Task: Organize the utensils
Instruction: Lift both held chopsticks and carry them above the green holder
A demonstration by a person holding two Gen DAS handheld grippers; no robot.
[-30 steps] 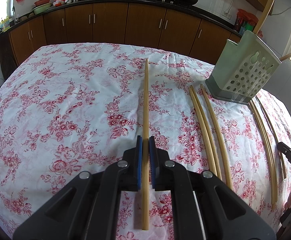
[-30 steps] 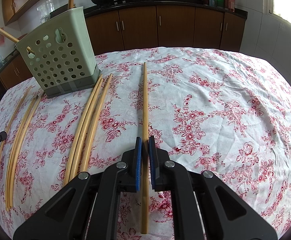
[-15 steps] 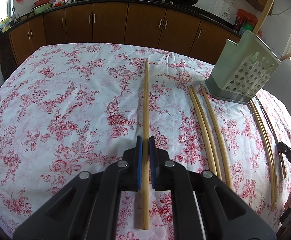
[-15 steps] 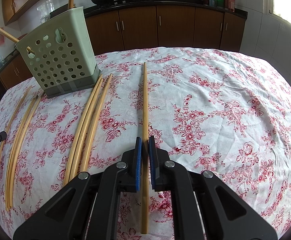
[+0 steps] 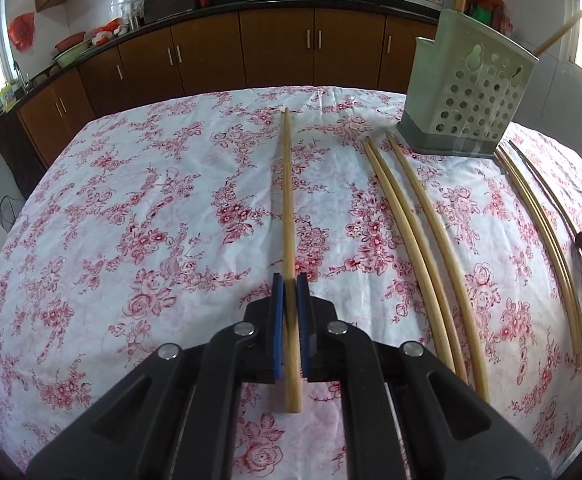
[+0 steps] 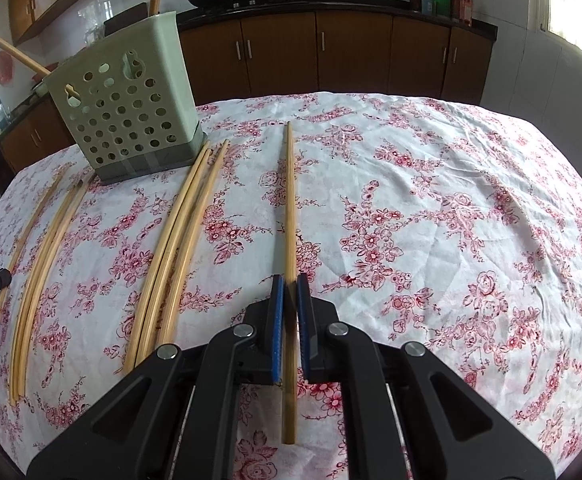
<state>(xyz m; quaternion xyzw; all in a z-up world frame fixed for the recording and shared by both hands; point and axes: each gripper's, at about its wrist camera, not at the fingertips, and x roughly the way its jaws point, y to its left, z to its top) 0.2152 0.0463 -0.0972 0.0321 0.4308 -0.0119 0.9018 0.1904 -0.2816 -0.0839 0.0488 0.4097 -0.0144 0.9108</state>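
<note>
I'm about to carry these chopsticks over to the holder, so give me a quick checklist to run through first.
1. Left gripper shut on its wooden chopstick: ok.
2. Right gripper shut on its wooden chopstick: ok.
3. Pale green perforated plastic holder upright on the floral tablecloth: ok.
4. Room left in the holder, which already has sticks poking out: cannot tell.
5. Loose chopsticks clear of both grips: ok.
</note>
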